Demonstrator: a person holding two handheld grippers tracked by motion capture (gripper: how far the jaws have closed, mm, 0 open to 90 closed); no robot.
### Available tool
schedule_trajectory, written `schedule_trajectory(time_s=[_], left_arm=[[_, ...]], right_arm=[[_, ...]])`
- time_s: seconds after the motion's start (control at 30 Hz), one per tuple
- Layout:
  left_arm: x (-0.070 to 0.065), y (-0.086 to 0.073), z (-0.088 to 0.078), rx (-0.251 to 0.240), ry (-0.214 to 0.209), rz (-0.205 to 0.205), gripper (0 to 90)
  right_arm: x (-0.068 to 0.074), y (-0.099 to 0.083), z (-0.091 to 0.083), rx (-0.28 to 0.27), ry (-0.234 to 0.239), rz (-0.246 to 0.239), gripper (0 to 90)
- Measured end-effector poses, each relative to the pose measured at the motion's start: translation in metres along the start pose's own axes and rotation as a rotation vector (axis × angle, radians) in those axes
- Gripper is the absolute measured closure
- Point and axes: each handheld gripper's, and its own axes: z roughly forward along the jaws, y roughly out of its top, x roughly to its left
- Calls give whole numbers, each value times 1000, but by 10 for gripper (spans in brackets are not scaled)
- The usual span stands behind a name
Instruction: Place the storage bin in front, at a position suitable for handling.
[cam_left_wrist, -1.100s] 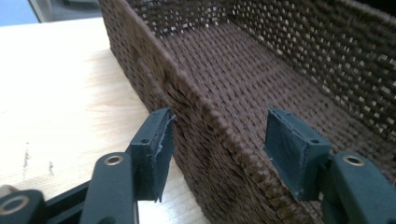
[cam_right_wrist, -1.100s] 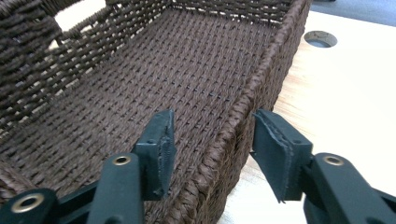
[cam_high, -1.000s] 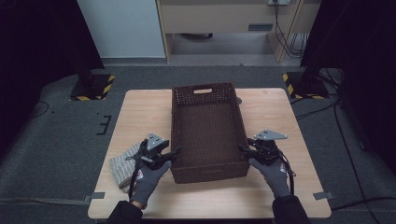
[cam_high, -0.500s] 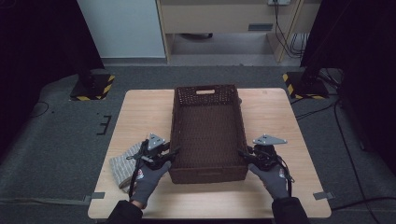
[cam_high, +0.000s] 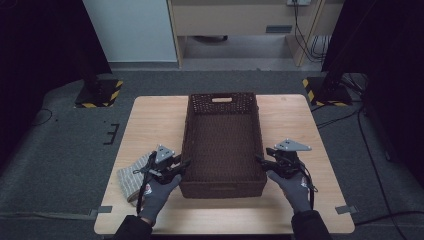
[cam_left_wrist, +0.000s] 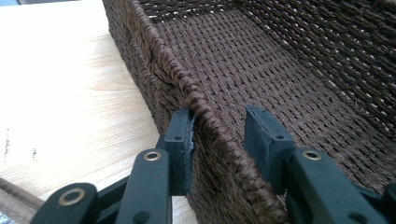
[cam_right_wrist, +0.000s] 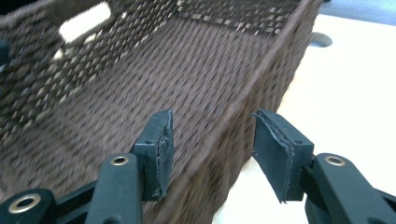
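A dark brown woven basket (cam_high: 186, 145) stands lengthwise on the wooden table, with nothing inside it. My left gripper (cam_high: 181, 166) straddles its left wall near the front corner. In the left gripper view the jaws (cam_left_wrist: 219, 112) have just been closing. The outer pad (cam_left_wrist: 182, 140) touches the weave, and a narrow gap remains between the inner pad (cam_left_wrist: 264, 140) and the rim (cam_left_wrist: 219, 135). My right gripper (cam_high: 261, 161) straddles the right wall. Its jaws (cam_right_wrist: 214, 116) have just been opening and stand clear of the wall (cam_right_wrist: 233, 140) on both sides.
A grey striped cloth (cam_high: 130, 176) lies on the table beside my left hand. The far basket wall has a handle slot (cam_high: 221, 99). Bare tabletop (cam_high: 150, 125) lies left and right of the basket. Cables and yellow-black stand feet sit on the floor beyond.
Both hands stay at the basket's side walls. The right gripper has crept slightly away from me along the right wall. The basket has not moved.
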Motion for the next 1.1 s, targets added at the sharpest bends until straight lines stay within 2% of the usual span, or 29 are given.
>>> schedule_trajectory(time_s=[0.13,0.27,0.37,0.43,0.57,0.6,0.63,0.7,0.93,1.03,1.1], left_arm=[[0,1,1,4,4,7,612],[4,4,3,-6,9,-15,573],[8,8,7,-18,14,-27,559],[10,10,9,-19,20,-31,544],[13,10,14,-14,8,-52,530],[12,9,14,-15,-10,-53,549],[11,9,14,-13,-14,-46,589],[8,8,12,-7,-18,-35,604],[-6,-1,1,-6,-31,-14,614],[-12,-5,-3,-5,-31,-5,610],[-13,-5,-4,-5,-29,2,606]], right_arm=[[-5,5,10,-4,-20,11,485],[-7,5,20,13,-30,14,521],[-6,4,28,33,-22,1,561],[-4,3,31,43,-33,-15,599],[-3,3,29,49,-26,-5,651],[-3,3,29,51,-20,1,667],[-2,3,28,56,-20,1,671],[-2,2,26,59,-16,10,671],[5,-10,8,63,-23,12,669],[7,-14,2,70,-26,10,653],[6,-12,0,82,-31,6,577]])
